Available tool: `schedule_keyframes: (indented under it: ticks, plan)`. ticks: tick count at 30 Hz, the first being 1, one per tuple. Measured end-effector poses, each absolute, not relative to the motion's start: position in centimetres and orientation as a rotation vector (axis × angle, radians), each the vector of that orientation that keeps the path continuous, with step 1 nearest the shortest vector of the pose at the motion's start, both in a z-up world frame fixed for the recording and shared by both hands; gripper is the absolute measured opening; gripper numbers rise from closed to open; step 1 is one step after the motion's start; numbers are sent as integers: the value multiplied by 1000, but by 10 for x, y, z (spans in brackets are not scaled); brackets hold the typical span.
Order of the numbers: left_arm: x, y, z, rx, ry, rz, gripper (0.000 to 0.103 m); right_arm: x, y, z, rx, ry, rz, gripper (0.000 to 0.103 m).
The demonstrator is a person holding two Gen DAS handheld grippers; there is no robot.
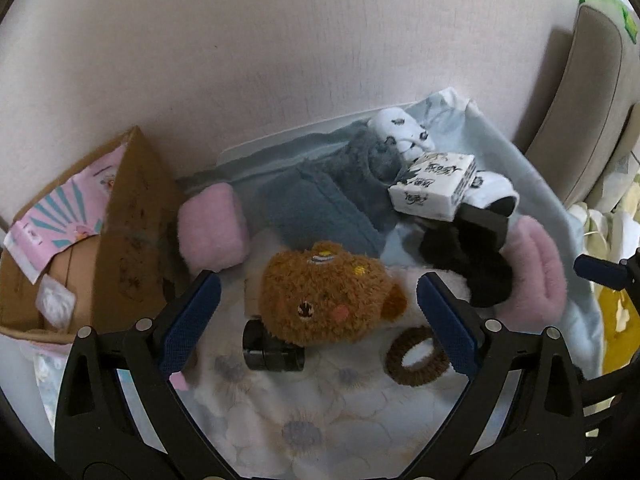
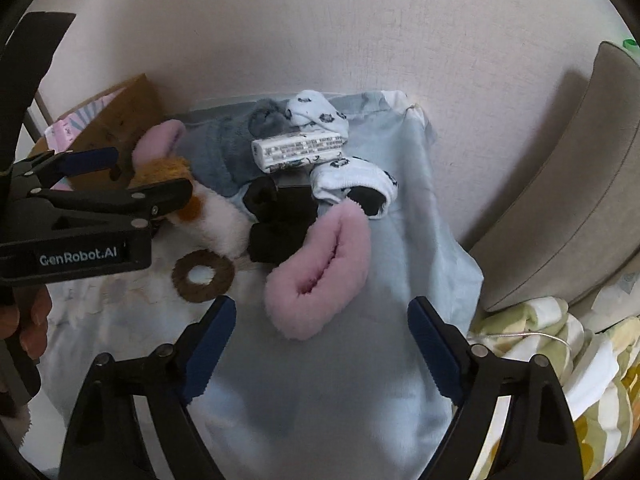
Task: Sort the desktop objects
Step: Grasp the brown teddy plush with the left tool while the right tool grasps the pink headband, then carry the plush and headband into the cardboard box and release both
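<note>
Approach step: left gripper [image 1: 318,312] spread around brown bear plush [image 1: 324,300], right gripper [image 2: 322,344] empty near pink slipper [image 2: 316,276] (neither touching); next, close squarely

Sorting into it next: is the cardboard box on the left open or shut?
Open. The cardboard box has its flap raised, and pink printed packaging shows inside.

Pale textured wall [image 1: 280,40]; beige cushion [image 2: 560,200], perhaps a sofa's.
</note>
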State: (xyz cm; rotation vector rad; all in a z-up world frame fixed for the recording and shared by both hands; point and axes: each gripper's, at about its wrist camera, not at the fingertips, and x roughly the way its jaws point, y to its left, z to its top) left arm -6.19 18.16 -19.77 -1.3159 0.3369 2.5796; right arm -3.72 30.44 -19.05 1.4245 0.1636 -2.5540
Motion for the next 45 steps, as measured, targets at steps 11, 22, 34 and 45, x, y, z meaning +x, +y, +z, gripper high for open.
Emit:
schedule_keyframes:
  ticks: [11,22,34,45]
  plan:
    - [-66,186,-212,-1338,354,2510,64,-51,313,-209,1481,81,-2532,54]
    - [-62,184,-196,-1312,355,2495,48,-43,313,-195,1441,91,-2543,25]
    - [-55,178,-166,-1273,319,2470,39,-31,320,-158,1407,72,-2590,24]
    - [-47,160,-96,-1209,289,2440,39,-28,306,-114,1369,105,-2590,24]
